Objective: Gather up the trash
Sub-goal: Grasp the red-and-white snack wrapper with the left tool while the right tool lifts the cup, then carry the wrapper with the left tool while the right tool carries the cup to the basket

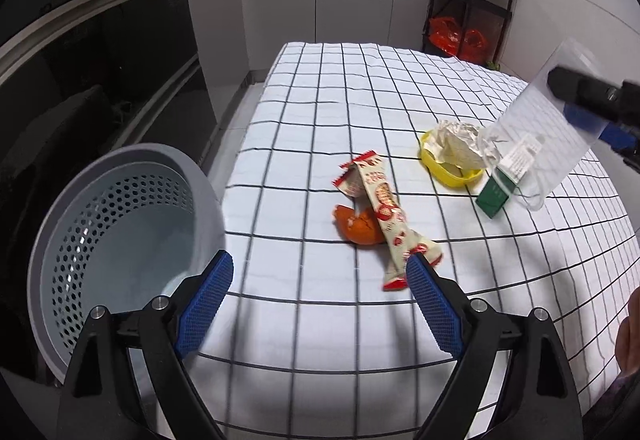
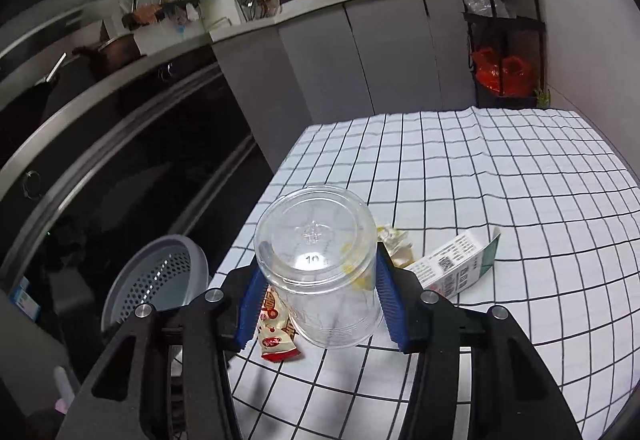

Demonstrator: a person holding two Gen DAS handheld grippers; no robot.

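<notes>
Right gripper (image 2: 316,296) clamps clear plastic cup (image 2: 320,268) aloft over table (image 1: 360,119); left gripper (image 1: 320,300) open, empty. Bin (image 1: 120,224) at near left looks empty. Wrapper (image 1: 384,207), orange peel (image 1: 356,226), carton (image 1: 494,195), yellow dish (image 1: 444,167) remain uncollected.

The bin (image 1: 120,236) stands left of the left tongs (image 1: 320,280), beside the worktop (image 1: 360,127). Ahead lies the wrapper (image 1: 384,207) over the peel (image 1: 356,226). The bowl (image 1: 444,169) and carton (image 1: 494,195) lie farther right.
</notes>
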